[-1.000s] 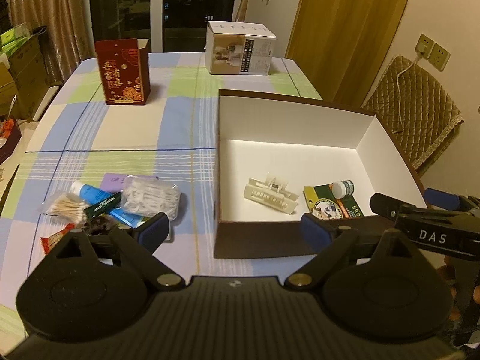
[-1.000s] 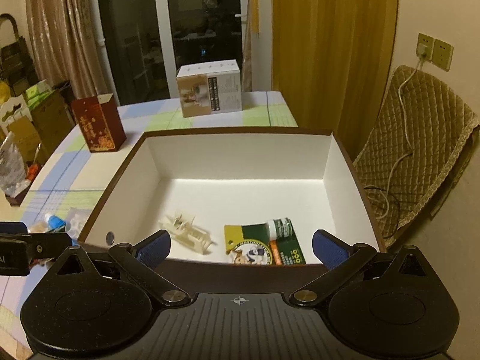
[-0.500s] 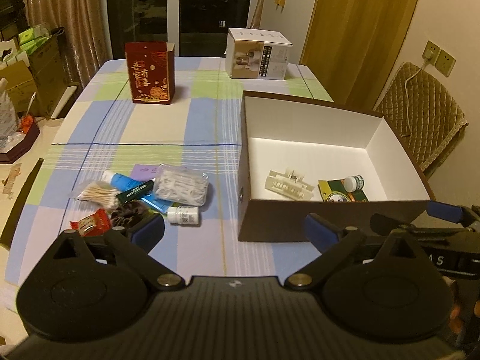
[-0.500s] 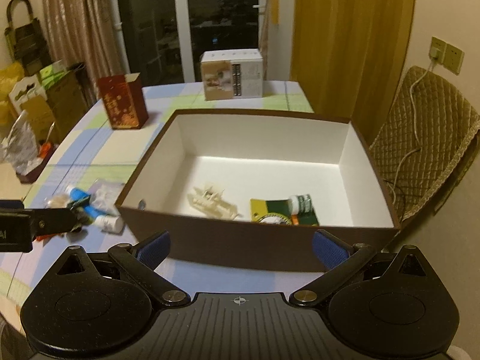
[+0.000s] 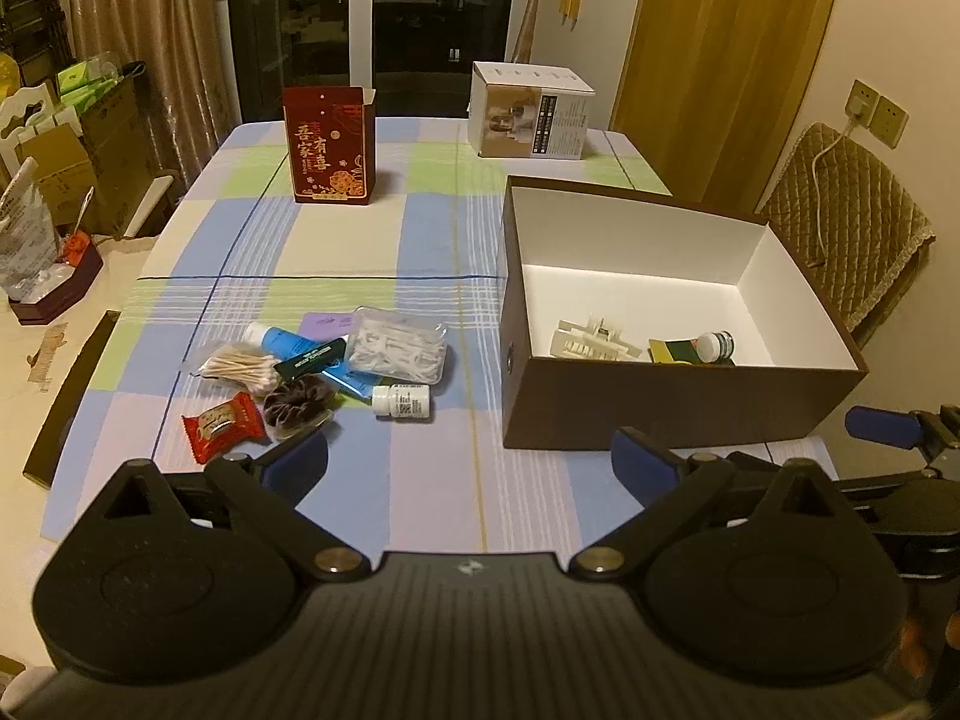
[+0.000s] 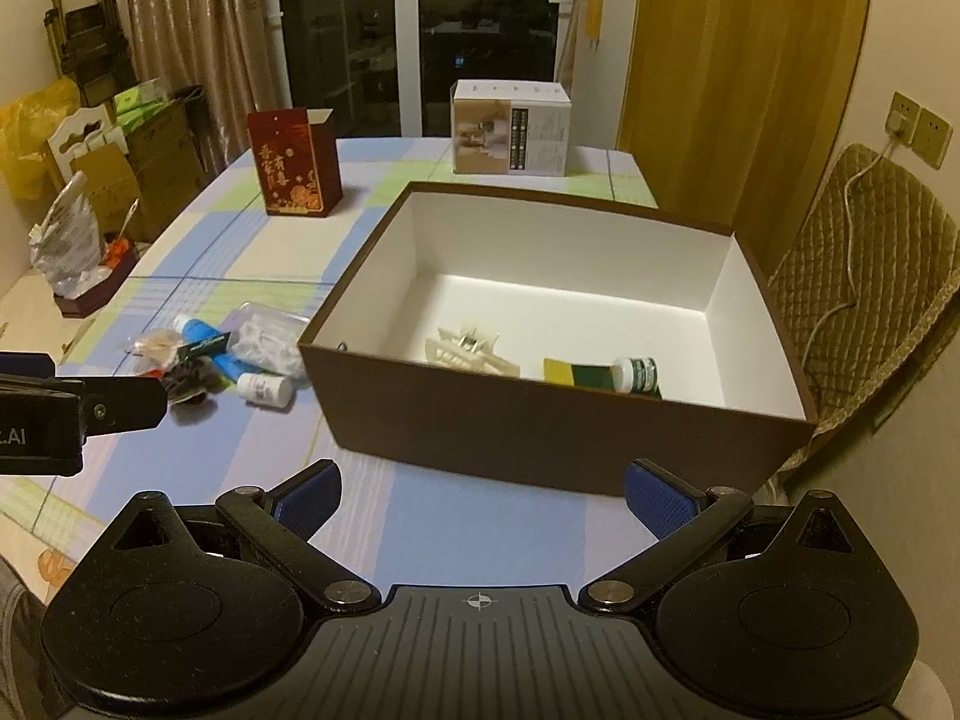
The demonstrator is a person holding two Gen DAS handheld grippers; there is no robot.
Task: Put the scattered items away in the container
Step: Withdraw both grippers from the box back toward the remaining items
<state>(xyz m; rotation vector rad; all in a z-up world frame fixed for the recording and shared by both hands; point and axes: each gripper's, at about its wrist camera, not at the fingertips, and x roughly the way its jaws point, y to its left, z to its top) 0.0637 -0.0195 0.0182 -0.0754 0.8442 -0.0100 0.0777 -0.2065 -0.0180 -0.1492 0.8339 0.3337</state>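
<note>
Both the left gripper (image 5: 470,461) and right gripper (image 6: 483,497) were held wide open and empty, apparently readied between the brown cardboard box (image 5: 660,402) and the heaped small toiletries (image 5: 336,360).

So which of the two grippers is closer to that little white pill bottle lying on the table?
Left. The left gripper hangs just short of the white pill bottle; the right gripper sits farther off, before the brown box.

On my table (image 5: 372,252) the open box (image 5: 660,414) sits at the right of the left wrist frame, with a clip (image 5: 591,341), a packet (image 5: 672,353) and a small jar (image 5: 715,345) inside along its near wall. Left of it, at centre left, lies the clutter — cotton swabs (image 5: 240,367), a tube (image 5: 282,341), a floss-pick case (image 5: 399,345), a pill bottle (image 5: 401,401), a scrunchie (image 5: 298,399), a snack packet (image 5: 223,425). At the upper centre stand two cartons — one (image 5: 329,145) left of the other (image 5: 528,111).
</note>
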